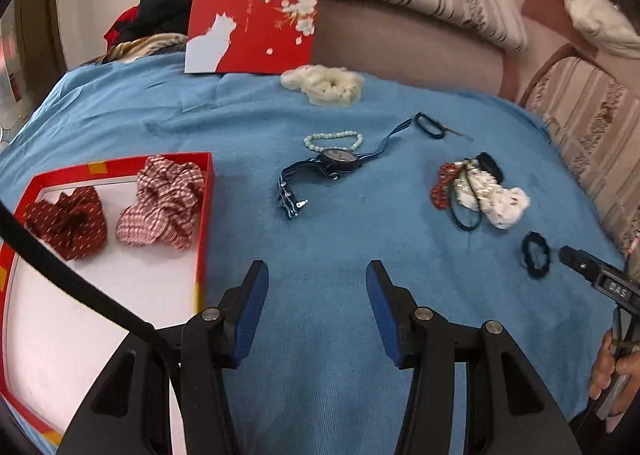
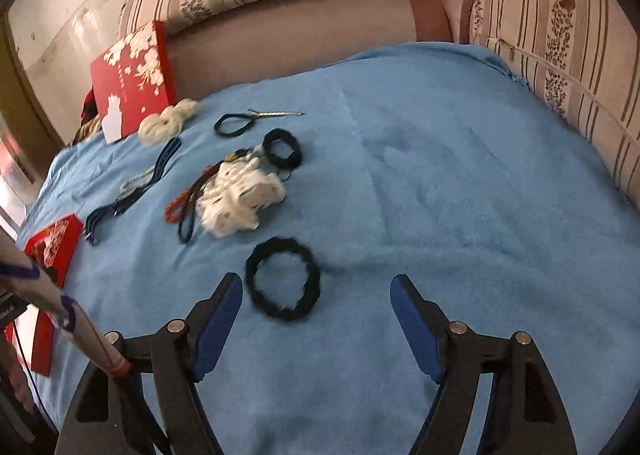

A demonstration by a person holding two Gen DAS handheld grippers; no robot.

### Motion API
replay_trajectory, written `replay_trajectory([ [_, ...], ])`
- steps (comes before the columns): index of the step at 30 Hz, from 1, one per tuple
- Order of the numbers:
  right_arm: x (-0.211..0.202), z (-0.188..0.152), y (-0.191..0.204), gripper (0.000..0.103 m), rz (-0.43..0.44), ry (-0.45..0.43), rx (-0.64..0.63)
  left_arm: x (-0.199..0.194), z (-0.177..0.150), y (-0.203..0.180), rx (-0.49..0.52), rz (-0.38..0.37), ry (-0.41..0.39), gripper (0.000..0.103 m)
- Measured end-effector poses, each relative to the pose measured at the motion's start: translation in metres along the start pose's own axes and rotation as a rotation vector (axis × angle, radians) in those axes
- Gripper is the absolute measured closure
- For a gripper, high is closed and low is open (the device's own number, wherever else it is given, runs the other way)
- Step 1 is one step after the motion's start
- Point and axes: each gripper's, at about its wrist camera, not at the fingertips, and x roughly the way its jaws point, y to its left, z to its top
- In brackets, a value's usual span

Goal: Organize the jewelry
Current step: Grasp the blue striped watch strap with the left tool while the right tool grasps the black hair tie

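Note:
A red box (image 1: 202, 215) at the left holds a dark red scrunchie (image 1: 68, 221) and a pink checked scrunchie (image 1: 162, 203). On the blue cloth (image 1: 340, 295) lie a blue strap watch (image 1: 338, 161), a pale bead bracelet (image 1: 334, 140), a white fluffy scrunchie (image 1: 324, 83) and a pile of white scrunchie, red beads and dark ties (image 1: 476, 191). My left gripper (image 1: 316, 275) is open and empty beside the box. My right gripper (image 2: 316, 291) is open, just short of a black hair tie (image 2: 283, 278), which also shows in the left wrist view (image 1: 536, 249).
The red box lid (image 1: 256, 15) with a white cat leans against the sofa back. Striped sofa cushions (image 2: 560, 35) border the cloth at the back and right. A thin dark tie (image 2: 234, 124) with a metal clip (image 2: 276, 113) lies farther back. Another black tie (image 2: 282, 149) lies by the pile.

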Motion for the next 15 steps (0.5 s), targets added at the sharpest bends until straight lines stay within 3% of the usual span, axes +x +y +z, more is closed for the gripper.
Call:
replay_trajectory([
  [10, 0.02, 0.01, -0.023, 0.022, 0.094, -0.011, 0.069, 0.076, 0.06, 0.012, -0.035, 0.043, 0.102, 0.046],
  [15, 0.028, 0.011, -0.018, 0.022, 0.105, 0.001, 0.048, 0.107, 0.065, 0.002, -0.016, 0.06, 0.154, 0.046],
])
